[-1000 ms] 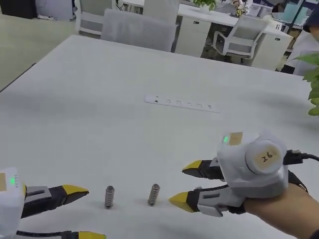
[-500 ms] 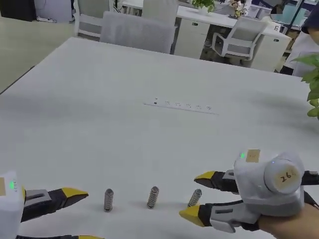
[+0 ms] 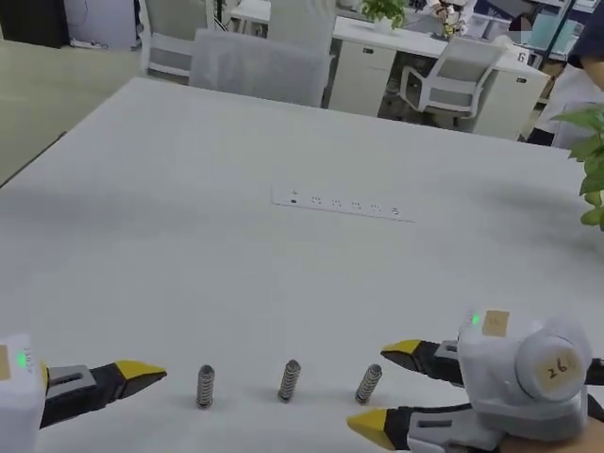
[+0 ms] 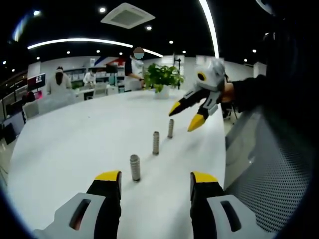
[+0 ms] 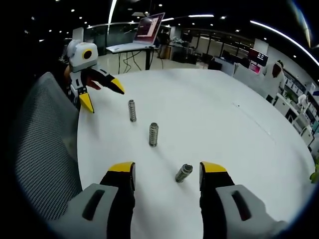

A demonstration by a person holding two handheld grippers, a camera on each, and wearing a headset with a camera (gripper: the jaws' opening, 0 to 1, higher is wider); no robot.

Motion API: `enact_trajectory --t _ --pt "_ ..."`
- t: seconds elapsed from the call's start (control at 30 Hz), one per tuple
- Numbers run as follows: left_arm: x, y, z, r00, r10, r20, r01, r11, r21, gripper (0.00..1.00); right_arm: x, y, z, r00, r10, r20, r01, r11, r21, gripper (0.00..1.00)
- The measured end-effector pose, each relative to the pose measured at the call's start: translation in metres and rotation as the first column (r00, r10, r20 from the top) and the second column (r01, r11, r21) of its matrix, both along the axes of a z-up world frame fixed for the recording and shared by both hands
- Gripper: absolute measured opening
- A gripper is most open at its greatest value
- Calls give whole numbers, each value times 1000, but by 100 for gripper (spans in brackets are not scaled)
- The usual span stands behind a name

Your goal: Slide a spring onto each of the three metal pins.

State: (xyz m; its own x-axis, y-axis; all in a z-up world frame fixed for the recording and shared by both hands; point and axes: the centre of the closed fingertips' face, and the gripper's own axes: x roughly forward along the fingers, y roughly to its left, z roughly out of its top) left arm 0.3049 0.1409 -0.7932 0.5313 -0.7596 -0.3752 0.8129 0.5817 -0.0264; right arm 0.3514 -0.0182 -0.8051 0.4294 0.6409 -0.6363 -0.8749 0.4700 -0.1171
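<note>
I'm at a big white table with a white power strip lying flat near the middle. A grey chair is pushed up to the far edge, and a white swivel chair sits by the desks behind it. A leafy plant pokes in on the right. There's a mesh chair on my side, and a lit screen on a desk further off.

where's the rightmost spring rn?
Head view, lower right: the rightmost spring stands tilted on the table, between the open tips of the right gripper, with the middle spring just to its left.
</note>
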Motion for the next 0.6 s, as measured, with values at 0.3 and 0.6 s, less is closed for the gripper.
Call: enact_trajectory --t 0.3,0.6 --pt "1 1 -2 1000 18 -8 -19 1000 -14 52 0 -6 -7 1000 -16 -19 16 1000 10 55" --pt "2 1 -4 1000 26 -10 -26 1000 -12 53 -2 -8 -12 999 -15 -29 15 1000 6 59"
